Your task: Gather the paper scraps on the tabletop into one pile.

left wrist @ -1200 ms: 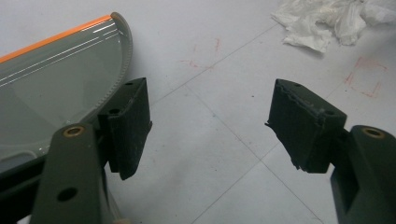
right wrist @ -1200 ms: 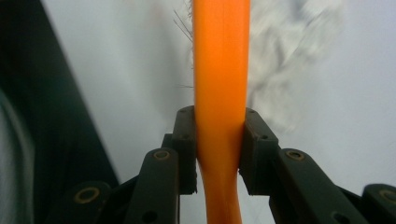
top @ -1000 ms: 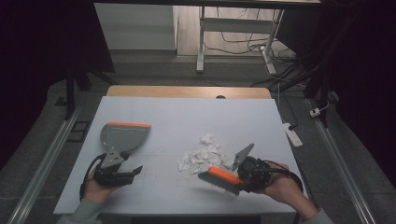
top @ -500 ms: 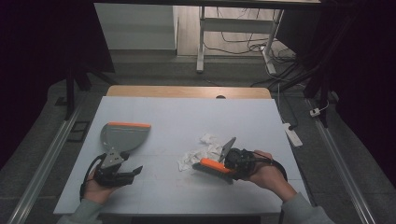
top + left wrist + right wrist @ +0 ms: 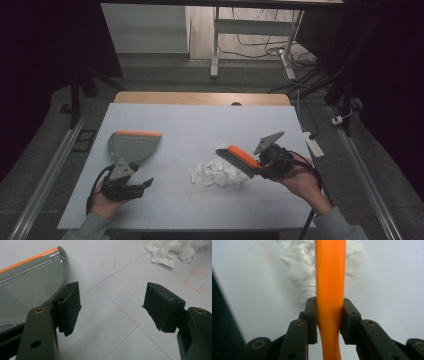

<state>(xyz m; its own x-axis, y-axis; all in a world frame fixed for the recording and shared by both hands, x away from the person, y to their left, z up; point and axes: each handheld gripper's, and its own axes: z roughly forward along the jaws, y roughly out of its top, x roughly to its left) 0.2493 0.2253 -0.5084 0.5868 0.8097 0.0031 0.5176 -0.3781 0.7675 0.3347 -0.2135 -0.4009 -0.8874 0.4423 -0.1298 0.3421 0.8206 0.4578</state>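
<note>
A grey dustpan (image 5: pixel 134 145) with an orange lip lies flat at the table's left; in the left gripper view the dustpan (image 5: pixel 27 287) sits just left of the jaws. My left gripper (image 5: pixel 142 184) (image 5: pixel 112 307) rests near the front edge, open, with nothing between its pads. A pile of crumpled white paper (image 5: pixel 216 172) (image 5: pixel 175 250) lies mid-table. My right gripper (image 5: pixel 258 170) (image 5: pixel 329 320) is shut on the orange handle of a brush (image 5: pixel 242 159) (image 5: pixel 329 277), which is raised over the pile's right side with its bristles facing down toward the blurred paper (image 5: pixel 297 265).
The white table top (image 5: pixel 200 120) has a wooden strip along its far edge. A white power strip (image 5: pixel 312 145) lies off the right edge. Faint red marks (image 5: pixel 197 280) show on the surface near the paper. Bare surface lies between dustpan and paper.
My right hand has carried the brush away from the front edge and up, from in front of the paper to above its right side. The left gripper has stayed put.
</note>
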